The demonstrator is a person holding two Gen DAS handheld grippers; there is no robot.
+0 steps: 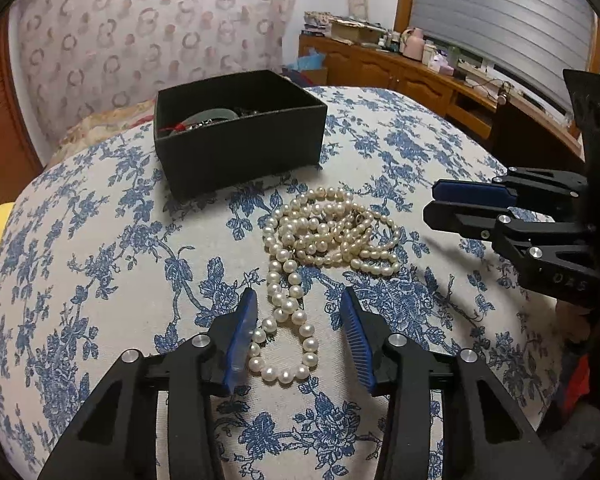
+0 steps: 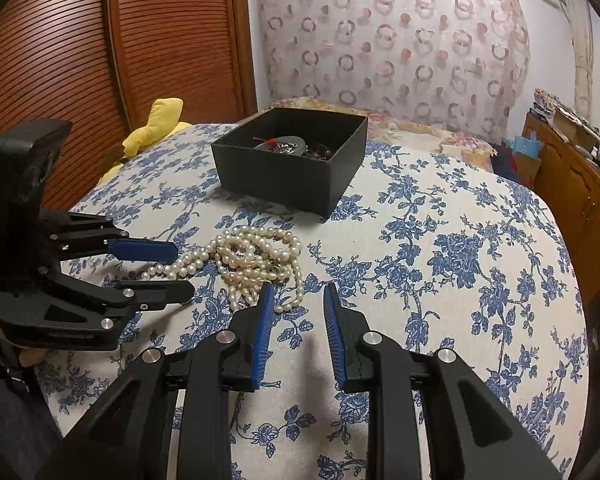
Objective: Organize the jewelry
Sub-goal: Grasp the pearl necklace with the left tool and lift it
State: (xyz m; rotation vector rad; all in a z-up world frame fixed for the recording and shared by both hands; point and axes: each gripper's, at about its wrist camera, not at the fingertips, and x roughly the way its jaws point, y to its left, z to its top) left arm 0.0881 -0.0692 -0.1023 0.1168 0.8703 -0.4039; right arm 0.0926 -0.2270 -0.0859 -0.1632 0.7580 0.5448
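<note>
Pearl necklace sits heaped on the blue-flowered bed cover, just near of the black box with other jewelry inside. Left tool is low over the cover, fingers spread wide, the necklace's trailing loop lying right between them. Right tool is spread too, tips just near of the heap's right edge, gripping nothing.

I see a blue floral bedspread covering the bed, with a yellow plush item at its edge beside the louvered wooden door. Ring-patterned curtain hangs behind; a cluttered wooden sideboard sits under the shuttered window.
</note>
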